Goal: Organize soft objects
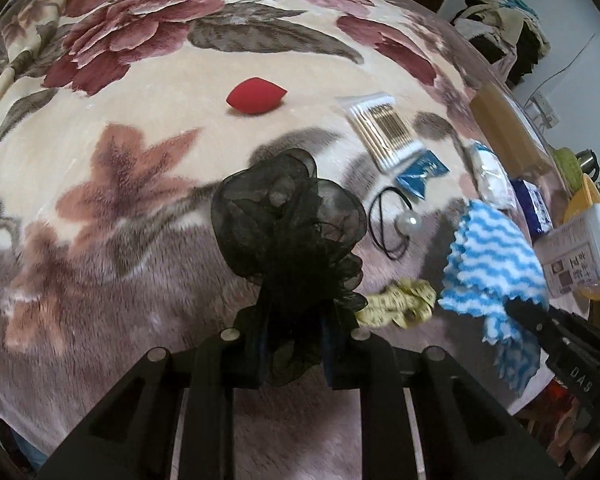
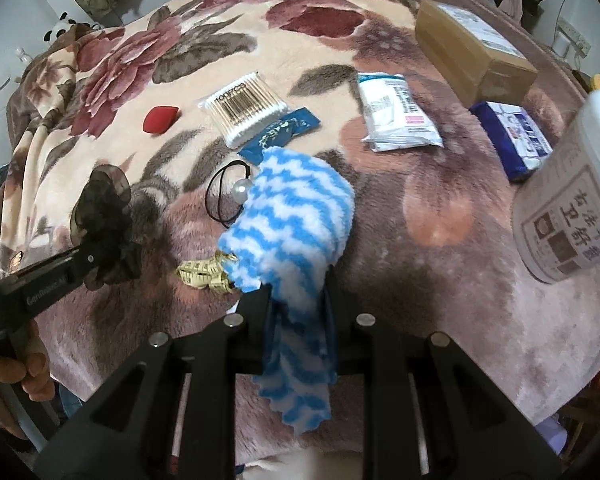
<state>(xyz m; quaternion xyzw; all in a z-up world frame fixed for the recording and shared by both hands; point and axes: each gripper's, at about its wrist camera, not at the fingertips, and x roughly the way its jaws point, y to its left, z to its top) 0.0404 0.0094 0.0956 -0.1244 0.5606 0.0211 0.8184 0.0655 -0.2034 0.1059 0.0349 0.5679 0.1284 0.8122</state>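
Note:
My left gripper [image 1: 292,316] is shut on a black sheer scrunchie [image 1: 288,216], lifted above the floral blanket [image 1: 100,140]. From the right wrist view the same scrunchie [image 2: 104,216] shows at the left, at the tip of the left gripper [image 2: 100,258]. My right gripper [image 2: 298,284] is shut on a blue-and-white striped fuzzy cloth [image 2: 292,216], which hangs down between the fingers; the cloth [image 1: 496,264] also appears at the right of the left wrist view. A red makeup sponge [image 1: 255,95] lies further back on the blanket. A yellow tape measure [image 1: 400,304] lies crumpled between the two grippers.
On the blanket lie a black hair tie with a pearl [image 2: 228,192], a cotton swab pack [image 2: 246,108], a blue sachet [image 2: 284,130], a white tissue pack [image 2: 396,114], a blue packet [image 2: 512,140] and a cardboard box [image 2: 472,48]. A white canister [image 2: 572,200] stands close at the right. A person's hand [image 2: 20,380] is at lower left.

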